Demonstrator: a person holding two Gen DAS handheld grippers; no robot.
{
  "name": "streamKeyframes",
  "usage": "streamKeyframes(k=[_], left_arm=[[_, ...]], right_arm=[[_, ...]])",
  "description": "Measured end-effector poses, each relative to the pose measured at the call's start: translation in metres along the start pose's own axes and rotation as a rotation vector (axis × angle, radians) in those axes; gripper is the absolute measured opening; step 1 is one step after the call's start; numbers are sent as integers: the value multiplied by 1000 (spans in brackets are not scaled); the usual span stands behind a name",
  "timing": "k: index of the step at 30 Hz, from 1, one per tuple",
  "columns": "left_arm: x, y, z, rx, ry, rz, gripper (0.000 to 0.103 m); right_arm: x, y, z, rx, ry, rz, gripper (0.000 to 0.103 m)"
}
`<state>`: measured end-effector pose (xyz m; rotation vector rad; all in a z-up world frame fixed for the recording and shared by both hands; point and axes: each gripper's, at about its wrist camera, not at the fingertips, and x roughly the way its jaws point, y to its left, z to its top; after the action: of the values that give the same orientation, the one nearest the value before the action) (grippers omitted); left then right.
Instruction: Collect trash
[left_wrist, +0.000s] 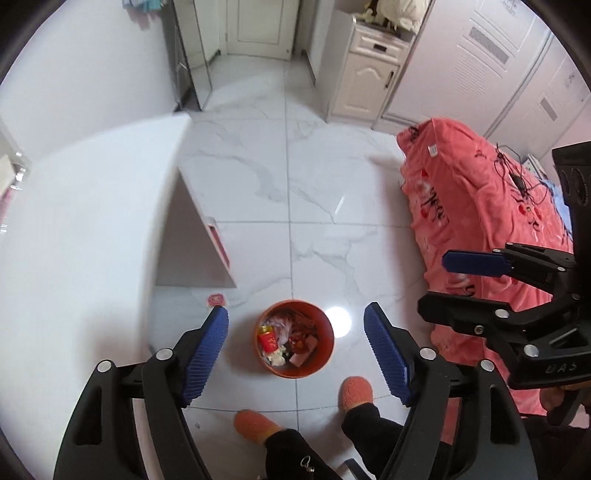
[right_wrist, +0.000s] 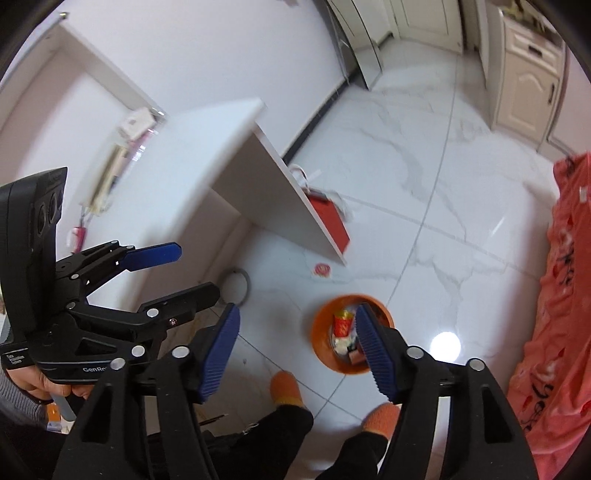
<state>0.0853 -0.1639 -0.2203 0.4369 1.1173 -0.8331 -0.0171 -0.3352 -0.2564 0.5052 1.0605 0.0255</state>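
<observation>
Left gripper (left_wrist: 295, 354): its jaws are standing wide apart with nothing between the blue ribbed pads, pointing steeply down at the floor; it is also showing at the left edge of the right wrist view, gripped by a hand (right_wrist: 37, 384).
Right gripper (right_wrist: 299, 350): its jaws are likewise spread and released, holding nothing; one blue pad is overlapping the bin's rim in the picture only, well above it.
Trash bin (left_wrist: 295, 341): a round orange bin is standing upright on the floor in front of the person's feet, sitting between the bench and the bed.
Bin contents: a red packet (left_wrist: 267, 339) with gold markings, crumpled white paper and other mixed wrappers are lying inside.
Loose trash: a small red-and-white wrapper (left_wrist: 215, 300) is lying flat on the floor near the bench's foot, apart from the bin.
Bench (left_wrist: 92, 221): white, blurred, standing to the left of the bin.
Red bag (right_wrist: 328, 221): sitting on the floor under the bench.
Bed (left_wrist: 487, 221): covered in a pink blanket, lying to the right.
Person: orange slippers (left_wrist: 255, 424) and dark trousers are showing just behind the bin.
Floor (left_wrist: 332, 184): white marble tiles.
</observation>
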Motion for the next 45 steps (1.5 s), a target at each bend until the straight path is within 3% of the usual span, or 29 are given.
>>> streamKeyframes(k=[2, 6, 14, 20, 23, 31, 37, 45], left_arm=[[-17, -1, 1, -2, -35, 39, 85], [-50, -1, -2, -16, -86, 99, 85], [-129, 7, -20, -113, -238, 231, 90], [-175, 13, -41, -221, -346, 338, 90], [-194, 15, -53, -263, -389, 417, 97], [-230, 21, -74, -373, -497, 614, 97], [-252, 33, -93, -478, -556, 615, 97], [-262, 42, -105, -531, -546, 620, 97]], right_arm=[[-19, 12, 5, -19, -27, 10, 71], [-49, 32, 12, -52, -76, 12, 80], [-109, 94, 18, -203, -223, 47, 86], [-126, 139, 20, -314, -279, 128, 91], [-136, 158, 17, -358, -335, 126, 97], [-154, 205, 11, -448, -432, 146, 98], [-156, 223, 11, -488, -452, 163, 98], [-151, 233, 12, -497, -440, 183, 98]])
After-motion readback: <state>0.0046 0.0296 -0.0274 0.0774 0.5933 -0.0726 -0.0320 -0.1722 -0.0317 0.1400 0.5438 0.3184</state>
